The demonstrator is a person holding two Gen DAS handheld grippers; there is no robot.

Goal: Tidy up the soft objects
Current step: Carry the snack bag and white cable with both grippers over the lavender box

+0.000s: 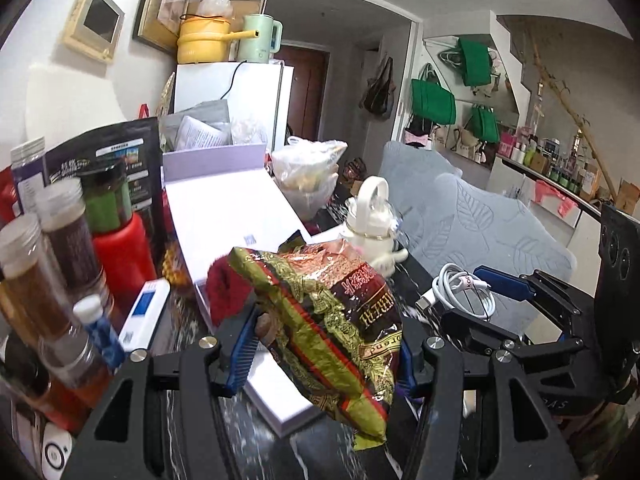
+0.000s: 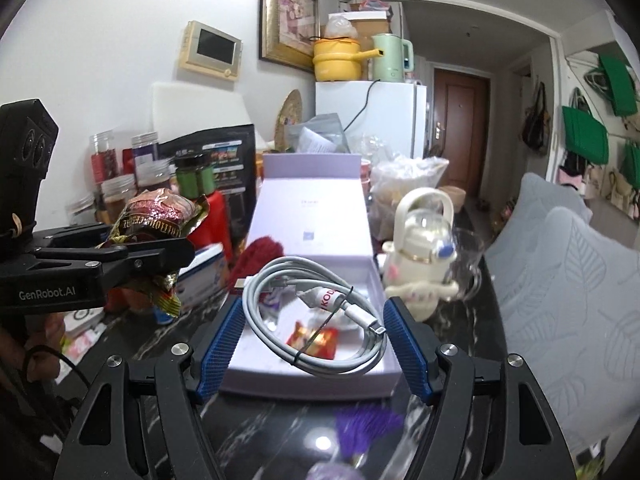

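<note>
snack bag (image 1: 328, 320) clamped in left gripper's (image 1: 324, 344) jaws; coiled white cable (image 2: 316, 320) pinched between right gripper's (image 2: 316, 344) jaws.

White walls; gilt-framed picture (image 2: 289, 14) and small wall panel with dark screen (image 2: 210, 50) on left wall. White refrigerator (image 2: 380, 116) behind black marbled tabletop (image 2: 280, 420), topped by yellow pot (image 2: 336, 60) and pale green kettle (image 2: 390, 58). Brown door (image 2: 460, 128) at end of dim hallway. Green bags (image 1: 434, 102) hung on right wall. Grey leaf-patterned chair backs (image 2: 568, 280) just beside tabletop.
</note>
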